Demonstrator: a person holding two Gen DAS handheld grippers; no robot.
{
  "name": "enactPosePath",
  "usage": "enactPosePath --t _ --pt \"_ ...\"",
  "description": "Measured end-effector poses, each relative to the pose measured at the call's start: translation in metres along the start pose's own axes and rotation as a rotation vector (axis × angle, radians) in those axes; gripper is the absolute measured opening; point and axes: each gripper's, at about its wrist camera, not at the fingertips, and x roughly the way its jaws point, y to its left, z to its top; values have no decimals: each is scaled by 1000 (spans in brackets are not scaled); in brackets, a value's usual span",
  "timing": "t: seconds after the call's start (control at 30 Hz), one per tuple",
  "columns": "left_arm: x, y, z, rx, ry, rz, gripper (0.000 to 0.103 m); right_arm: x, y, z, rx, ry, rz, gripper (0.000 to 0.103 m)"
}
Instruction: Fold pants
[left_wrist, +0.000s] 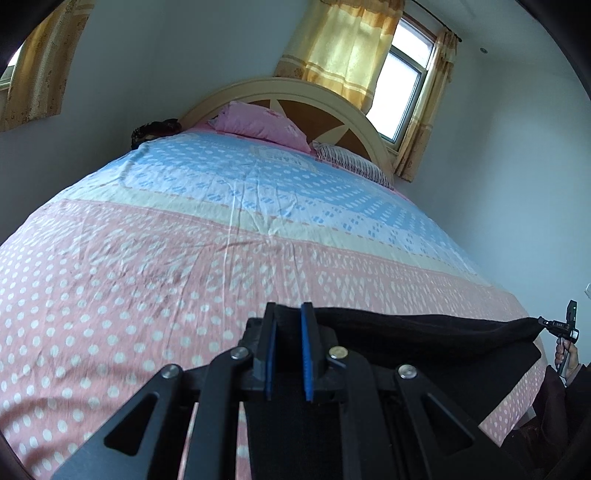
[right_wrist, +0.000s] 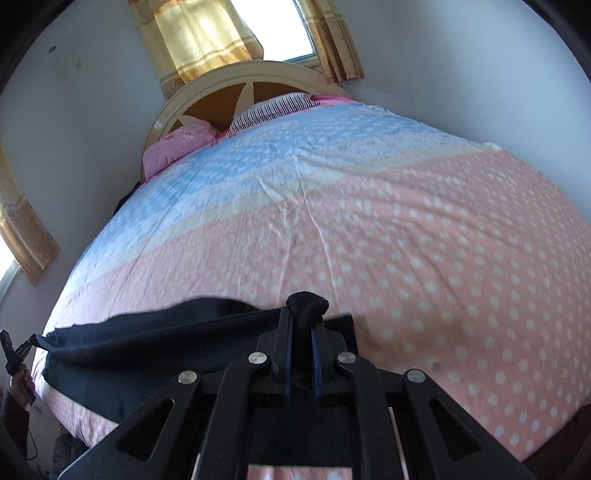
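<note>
Black pants (left_wrist: 424, 332) hang stretched between my two grippers just above the near end of the bed, the lower part draping onto the sheet. My left gripper (left_wrist: 290, 314) is shut on one end of the pants' top edge. My right gripper (right_wrist: 303, 321) is shut on the other end of the pants (right_wrist: 147, 343), with a bunch of black cloth sticking out past its fingertips. In the left wrist view the right gripper (left_wrist: 546, 325) shows at the far right, holding the cloth's corner. In the right wrist view the left gripper (right_wrist: 27, 345) shows at the far left.
The bed (left_wrist: 184, 258) has a pink and blue dotted sheet. A pink pillow (left_wrist: 258, 122) and a striped pillow (left_wrist: 351, 162) lie by the wooden headboard (left_wrist: 295, 88). A window with yellow curtains (left_wrist: 343, 48) is behind it. White walls stand on both sides.
</note>
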Motion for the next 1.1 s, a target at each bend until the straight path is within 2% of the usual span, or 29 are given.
enactPosePath --t 0.27,0.37,0.43,0.5,0.57,0.6,0.63,0.7,0.77,0.87,0.93,0.97,1.03,1.1 --pt "-6 -6 -37 95 49 57 12 4 -9 -24 7 90 -18 8" --pt "-4 -11 -45 173 73 100 15 -4 -9 -26 3 92 -25 10" --pt "-7 -12 -50 216 88 116 18 -14 -6 -26 -5 87 -39 16" --pt "-14 -12 -53 250 97 132 24 -24 -3 -24 -15 81 -74 29" --pt "-24 -9 -57 276 98 158 29 -35 -1 -22 -32 70 -102 31" --pt "-29 -6 -58 284 100 171 38 -40 -1 -21 -35 62 -109 31" --pt "-36 -3 -61 294 101 184 41 -45 1 -20 -34 53 -114 31" --pt "-47 6 -66 298 105 215 42 -58 9 -16 -40 22 -128 31" --pt "-60 19 -69 274 108 236 42 -65 27 -13 -71 -4 -131 32" --pt "-79 35 -71 197 77 243 42 -59 78 -12 -172 4 -93 32" --pt "-87 33 -69 143 41 202 41 -47 126 -18 -270 25 -36 42" --pt "-87 28 -66 135 28 173 41 -39 152 -22 -318 40 -3 51" --pt "-81 13 -62 151 24 135 41 -21 205 -36 -428 78 60 54" --pt "-69 -8 -60 206 34 118 47 -3 259 -56 -542 98 113 54"
